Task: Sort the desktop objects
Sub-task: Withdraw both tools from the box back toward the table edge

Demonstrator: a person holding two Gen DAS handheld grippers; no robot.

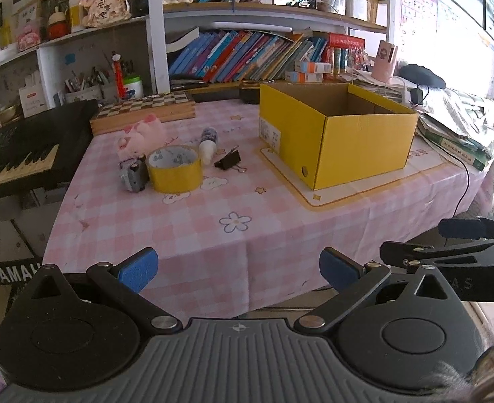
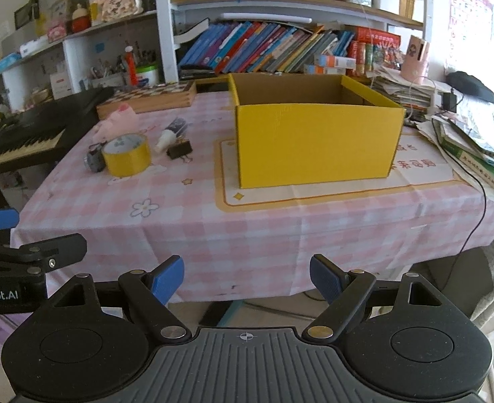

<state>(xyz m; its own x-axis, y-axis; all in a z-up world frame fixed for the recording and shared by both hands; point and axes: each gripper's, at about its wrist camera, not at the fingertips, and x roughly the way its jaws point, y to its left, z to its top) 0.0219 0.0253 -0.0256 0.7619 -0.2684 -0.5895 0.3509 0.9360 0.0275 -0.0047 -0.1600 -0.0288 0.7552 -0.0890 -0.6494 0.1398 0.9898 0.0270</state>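
Approach step: both grippers short of the table, nothing picked yet.
Left gripper and right gripper gape empty; next, reach the tape roll, carry to yellow box.

Bare worktop fills the frame's lower centre. The yellow box blocks the right; a tape roll cluster crowds the upper left.

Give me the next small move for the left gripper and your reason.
Probably ease the left gripper forward toward the yellow tape roll: its jaws stand open and empty short of the table edge, while the yellow box sits open.
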